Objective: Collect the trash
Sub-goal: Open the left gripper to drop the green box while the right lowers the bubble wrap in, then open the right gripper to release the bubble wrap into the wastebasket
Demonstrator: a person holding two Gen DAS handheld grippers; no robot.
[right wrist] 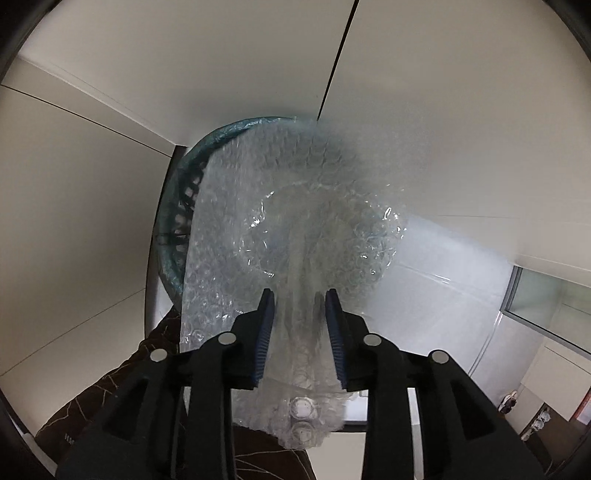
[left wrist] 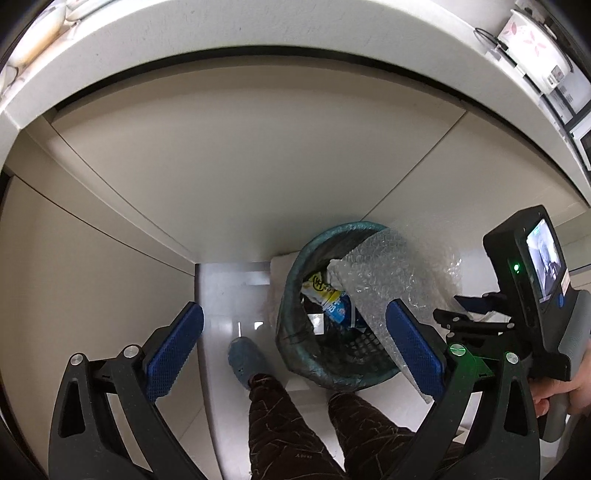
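Note:
A round bin with a teal liner (left wrist: 295,258) stands on the floor against the cabinets. It holds a yellow and blue wrapper (left wrist: 327,295). A sheet of clear bubble wrap (left wrist: 384,280) hangs over the bin's right side. My right gripper (right wrist: 300,299) is shut on the bubble wrap (right wrist: 288,221), holding it above the bin's rim (right wrist: 221,129); it shows at the right of the left wrist view (left wrist: 476,306). My left gripper (left wrist: 293,314) is open and empty, above and left of the bin.
Beige cabinet doors (left wrist: 236,147) rise behind the bin, under a white countertop edge (left wrist: 295,29). The person's legs (left wrist: 280,417) and a blue slipper (left wrist: 242,360) stand on the pale floor just before the bin. A glass panel (right wrist: 546,295) is at right.

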